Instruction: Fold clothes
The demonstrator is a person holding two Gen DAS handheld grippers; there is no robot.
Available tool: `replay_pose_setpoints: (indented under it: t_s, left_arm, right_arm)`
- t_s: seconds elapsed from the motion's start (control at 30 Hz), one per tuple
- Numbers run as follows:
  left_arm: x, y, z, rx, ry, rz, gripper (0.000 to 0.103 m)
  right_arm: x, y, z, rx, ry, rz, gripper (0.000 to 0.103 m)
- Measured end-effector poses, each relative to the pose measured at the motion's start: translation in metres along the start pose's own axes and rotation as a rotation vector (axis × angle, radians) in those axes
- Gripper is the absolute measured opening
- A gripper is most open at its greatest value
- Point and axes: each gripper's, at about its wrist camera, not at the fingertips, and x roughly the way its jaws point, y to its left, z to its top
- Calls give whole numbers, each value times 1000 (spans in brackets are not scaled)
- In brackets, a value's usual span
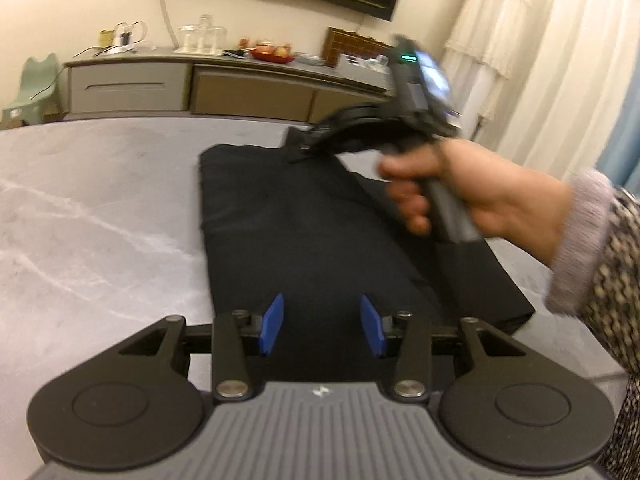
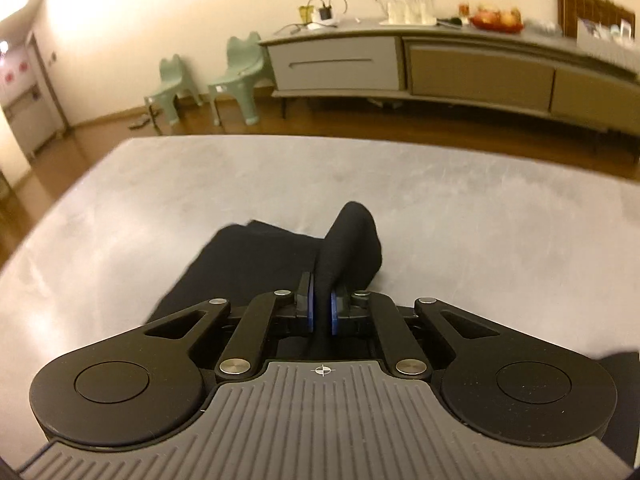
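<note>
Black garment (image 1: 304,232) flat on grey table (image 1: 100,208). Left gripper (image 1: 322,324) hovers over near edge, fingers apart, seemingly empty. Right gripper (image 2: 322,308) pinches raised fold at far end.

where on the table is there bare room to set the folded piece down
Bare grey table left of the black garment and beyond it toward the far edge. Crowded on the garment's right, where the right hand-held gripper pinches its fabric.

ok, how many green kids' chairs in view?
2. Both stand on the floor by the wall, left of the sideboard: one nearer it, one further left. Others may be out of frame.
</note>
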Motion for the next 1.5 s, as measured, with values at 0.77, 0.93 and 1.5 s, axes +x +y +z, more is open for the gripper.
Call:
replay_pose_setpoints:
  t_s: [0.77,0.93,1.5]
  left_arm:
    - [0,-24,27,37,-1,130,46]
    - [58,-37,53,94,117,186,47]
    - [113,-83,72,248,281,260,16]
  right_arm:
    - [-201,56,-170,-156,-159,76,46]
    - [-178,53,-189,-187,-75,85,47]
    - [-190,44,-198,132,-172,287,48]
